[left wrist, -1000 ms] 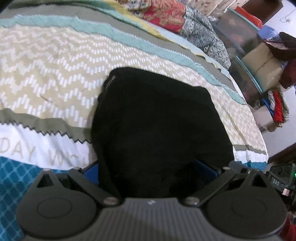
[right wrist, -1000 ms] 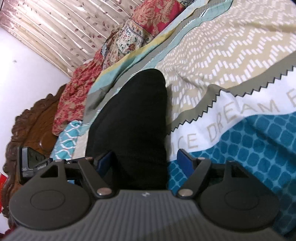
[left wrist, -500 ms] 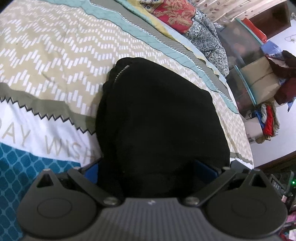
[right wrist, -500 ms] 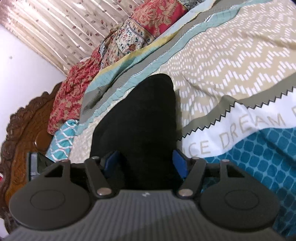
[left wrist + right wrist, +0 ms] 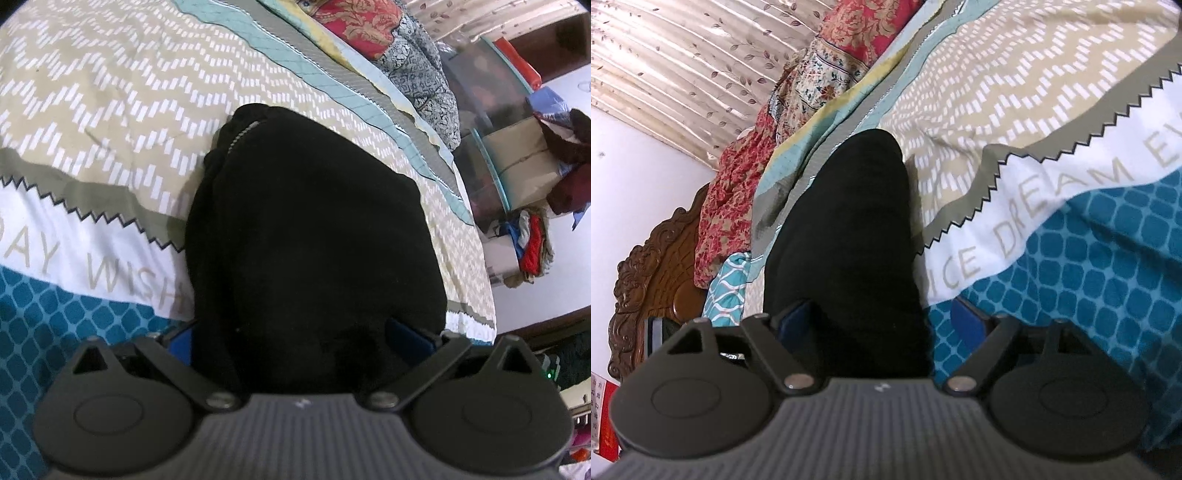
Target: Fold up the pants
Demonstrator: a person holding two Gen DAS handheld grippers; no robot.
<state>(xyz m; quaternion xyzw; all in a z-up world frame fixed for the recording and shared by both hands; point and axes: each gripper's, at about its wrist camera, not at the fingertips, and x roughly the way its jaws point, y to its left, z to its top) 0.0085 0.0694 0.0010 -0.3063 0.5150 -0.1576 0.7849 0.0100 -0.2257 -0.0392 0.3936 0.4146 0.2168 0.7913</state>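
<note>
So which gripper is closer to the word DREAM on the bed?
Right. The right gripper, jaws opening around the black pants, has DREAM just past its outer finger. The left gripper is across the pants, beside WISH.

Patterned bedspread [image 5: 110, 110], floral pillows [image 5: 831, 74], perhaps a carved headboard [image 5: 646, 258].
</note>
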